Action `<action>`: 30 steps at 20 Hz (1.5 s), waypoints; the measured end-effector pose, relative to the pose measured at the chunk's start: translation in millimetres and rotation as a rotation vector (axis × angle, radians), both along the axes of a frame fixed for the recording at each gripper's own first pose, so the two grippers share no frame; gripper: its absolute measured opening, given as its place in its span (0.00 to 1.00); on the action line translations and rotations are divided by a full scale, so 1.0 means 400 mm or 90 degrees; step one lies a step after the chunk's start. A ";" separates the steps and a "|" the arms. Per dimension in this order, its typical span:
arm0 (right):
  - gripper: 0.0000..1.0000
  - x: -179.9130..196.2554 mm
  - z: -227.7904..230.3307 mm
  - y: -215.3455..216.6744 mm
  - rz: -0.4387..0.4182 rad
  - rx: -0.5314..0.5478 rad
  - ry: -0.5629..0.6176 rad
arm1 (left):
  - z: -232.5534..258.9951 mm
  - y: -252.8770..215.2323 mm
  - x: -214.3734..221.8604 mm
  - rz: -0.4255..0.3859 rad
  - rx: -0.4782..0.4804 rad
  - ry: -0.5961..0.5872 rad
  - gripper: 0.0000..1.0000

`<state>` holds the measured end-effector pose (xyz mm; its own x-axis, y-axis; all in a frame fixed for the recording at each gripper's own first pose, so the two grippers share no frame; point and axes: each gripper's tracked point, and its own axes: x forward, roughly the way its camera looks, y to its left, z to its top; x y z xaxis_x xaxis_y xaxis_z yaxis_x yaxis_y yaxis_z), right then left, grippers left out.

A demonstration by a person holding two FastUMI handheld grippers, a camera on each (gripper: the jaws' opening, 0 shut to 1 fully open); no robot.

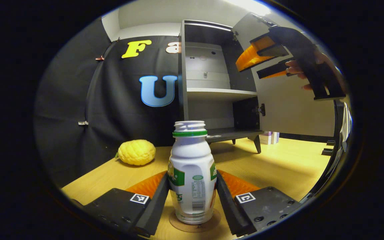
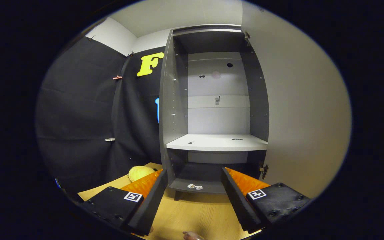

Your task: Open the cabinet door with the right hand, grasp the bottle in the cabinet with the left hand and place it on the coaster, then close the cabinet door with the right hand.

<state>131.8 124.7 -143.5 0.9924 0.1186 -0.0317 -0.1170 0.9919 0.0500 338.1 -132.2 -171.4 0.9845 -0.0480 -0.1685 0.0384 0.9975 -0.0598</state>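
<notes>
A white bottle [image 1: 192, 166] with a green label and neck ring stands upright on a round brown coaster [image 1: 195, 227] on the wooden table. My left gripper [image 1: 192, 176] is shut on it, one finger against each side of its body. The grey cabinet [image 1: 183, 83] stands behind with its white door [image 1: 292, 110] swung wide to the right. My right gripper [image 1: 250, 68], held by a hand, hovers open beside the door at upper-shelf height. In the right gripper view, the right gripper [image 2: 194, 171] faces the cabinet [image 2: 178, 100] interior, with nothing between its fingers; the door [image 2: 298, 116] is at the right.
A yellow bumpy fruit-like object [image 1: 136, 152] lies on the table [image 1: 278, 166] left of the cabinet, also seen as the yellow object [image 2: 139, 173] in the right gripper view. Small paper tags [image 2: 194, 186] lie on the cabinet's bottom shelf. The cabinet stands on short legs.
</notes>
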 end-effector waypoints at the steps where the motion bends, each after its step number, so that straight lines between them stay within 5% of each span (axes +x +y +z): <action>1: 0.98 -0.002 0.001 0.001 0.001 -0.009 -0.002 | 0.002 0.000 0.000 0.002 0.005 -0.002 0.80; 7: 0.98 -0.018 0.031 0.029 0.022 -0.056 -0.019 | 0.018 0.010 0.019 0.024 0.023 -0.002 0.83; 9: 0.98 -0.027 0.056 0.033 0.021 -0.056 -0.026 | 0.034 -0.014 0.031 0.001 0.024 -0.007 0.98; 14: 0.98 -0.033 0.122 0.006 -0.009 -0.047 -0.045 | 0.114 -0.015 0.038 -0.017 -0.001 -0.025 0.96; 20: 0.98 -0.070 0.255 -0.030 -0.049 -0.048 -0.057 | 0.339 0.031 0.083 -0.040 -0.007 -0.058 0.96; 24: 0.97 -0.123 0.352 0.013 0.002 -0.058 -0.038 | 0.508 0.054 0.141 -0.080 -0.012 -0.057 0.96; 27: 0.98 -0.181 0.401 0.029 0.031 -0.009 -0.004 | 0.627 0.049 0.169 -0.122 -0.032 -0.052 0.99; 30: 0.98 -0.256 0.438 -0.020 0.000 0.028 -0.004 | 0.722 0.027 0.196 -0.171 -0.033 -0.075 0.96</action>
<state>29.3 116.7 31.8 0.9925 0.1205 -0.0200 -0.1182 0.9886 0.0930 416.4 -121.6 117.4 0.9479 -0.3154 -0.0435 0.3107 0.9462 -0.0901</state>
